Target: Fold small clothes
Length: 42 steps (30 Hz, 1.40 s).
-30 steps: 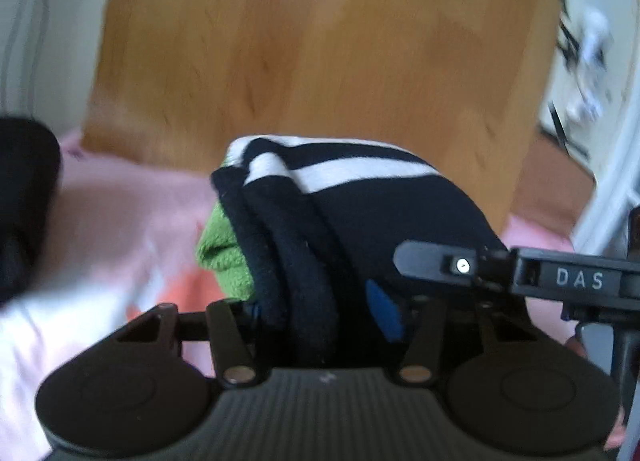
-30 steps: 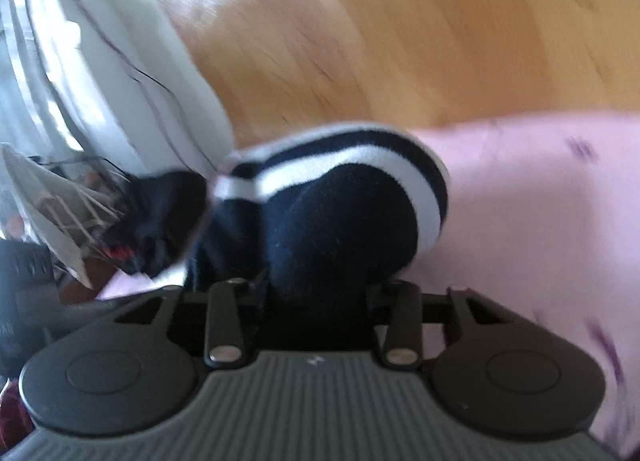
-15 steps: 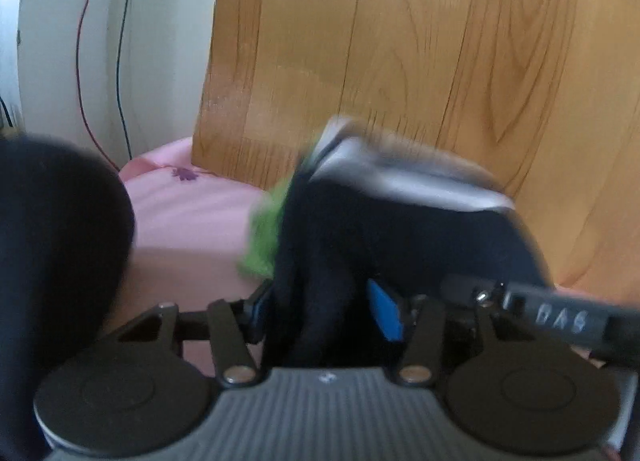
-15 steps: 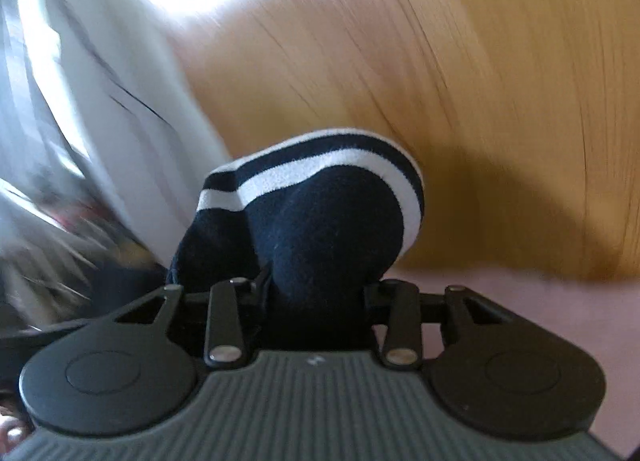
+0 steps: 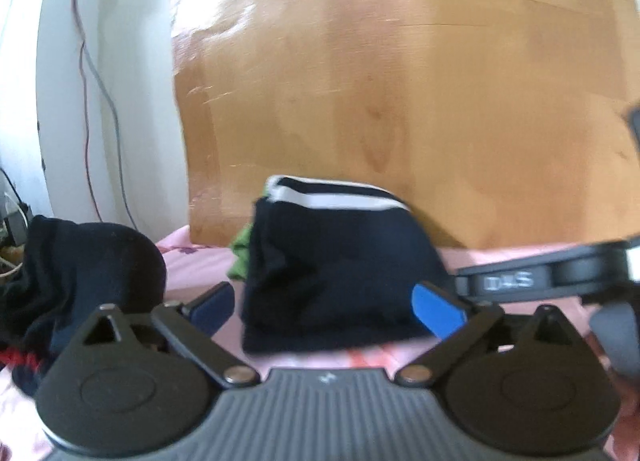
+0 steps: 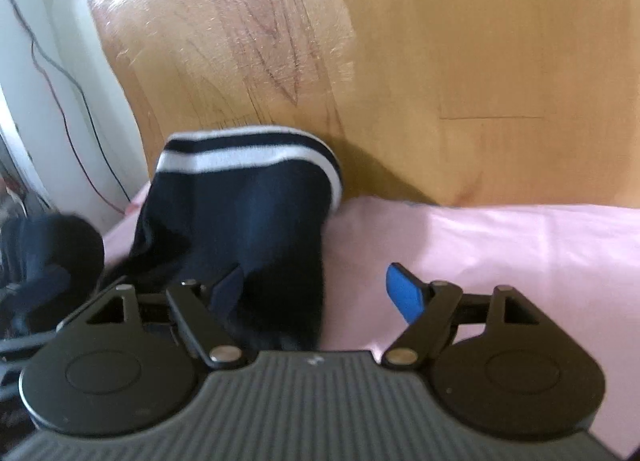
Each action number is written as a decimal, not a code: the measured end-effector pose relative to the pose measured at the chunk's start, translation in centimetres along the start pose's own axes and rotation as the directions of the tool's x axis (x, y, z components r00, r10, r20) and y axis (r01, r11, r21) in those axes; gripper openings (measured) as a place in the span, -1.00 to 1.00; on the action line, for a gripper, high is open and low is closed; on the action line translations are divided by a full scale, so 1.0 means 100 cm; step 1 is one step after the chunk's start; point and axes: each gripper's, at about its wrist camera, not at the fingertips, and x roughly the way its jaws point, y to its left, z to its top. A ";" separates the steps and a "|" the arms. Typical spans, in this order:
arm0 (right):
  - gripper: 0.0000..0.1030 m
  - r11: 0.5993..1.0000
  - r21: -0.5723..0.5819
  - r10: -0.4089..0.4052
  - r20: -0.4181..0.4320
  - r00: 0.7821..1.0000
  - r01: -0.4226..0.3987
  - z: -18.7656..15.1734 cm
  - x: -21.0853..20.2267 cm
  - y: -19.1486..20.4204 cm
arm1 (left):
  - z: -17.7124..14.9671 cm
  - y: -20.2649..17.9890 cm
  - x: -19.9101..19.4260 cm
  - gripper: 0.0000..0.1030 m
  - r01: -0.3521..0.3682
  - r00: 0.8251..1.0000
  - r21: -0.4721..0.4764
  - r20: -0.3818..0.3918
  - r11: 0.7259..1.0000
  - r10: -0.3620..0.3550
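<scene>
Presently both tongs stand open: left tongs [image 5: 324, 303], right tongs [image 6: 316, 287]. Between them a folded navy sock bundle [image 5: 340, 269] with white cuff stripes lies released on the pink bedsheet [image 6: 500, 253]. Another dark sock [image 5: 84, 265] lies left; wooden headboard [image 5: 380, 81] behind.
</scene>
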 end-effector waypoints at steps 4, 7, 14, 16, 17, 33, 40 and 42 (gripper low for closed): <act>0.56 0.997 -0.042 -0.061 -0.007 0.998 0.061 -0.030 -0.032 0.006 | -0.018 -0.017 -0.035 0.98 0.022 0.999 0.018 -0.035 1.000 -0.022; 0.57 0.996 -0.044 -0.074 -0.019 0.997 0.073 -0.046 -0.051 0.002 | -0.032 -0.024 -0.056 0.99 0.019 0.997 0.022 -0.072 1.000 -0.018; 0.59 0.996 -0.044 -0.075 -0.006 0.997 0.075 -0.087 -0.103 0.003 | -0.055 -0.032 -0.085 0.99 -0.046 0.982 0.011 -0.184 0.999 0.047; 0.60 0.997 -0.024 -0.070 0.023 0.997 0.071 -0.097 -0.117 0.001 | -0.059 -0.037 -0.093 0.99 -0.051 0.981 -0.001 -0.188 0.999 0.050; 0.62 0.997 -0.019 -0.070 0.044 0.997 0.071 -0.101 -0.124 0.001 | -0.061 -0.038 -0.096 0.99 -0.064 0.980 -0.005 -0.190 0.998 0.062; 0.73 0.998 0.064 -0.009 0.180 0.984 -0.003 -0.115 -0.153 -0.012 | -0.066 -0.029 -0.090 0.99 -0.137 0.951 -0.072 -0.288 0.988 0.110; 0.74 0.999 0.049 -0.004 0.174 0.985 -0.004 -0.116 -0.153 -0.009 | -0.066 -0.030 -0.090 0.99 -0.151 0.953 -0.065 -0.275 0.986 0.127; 0.75 0.999 0.052 -0.003 0.172 0.985 -0.006 -0.116 -0.153 -0.010 | -0.066 -0.029 -0.090 0.99 -0.155 0.951 -0.066 -0.278 0.986 0.131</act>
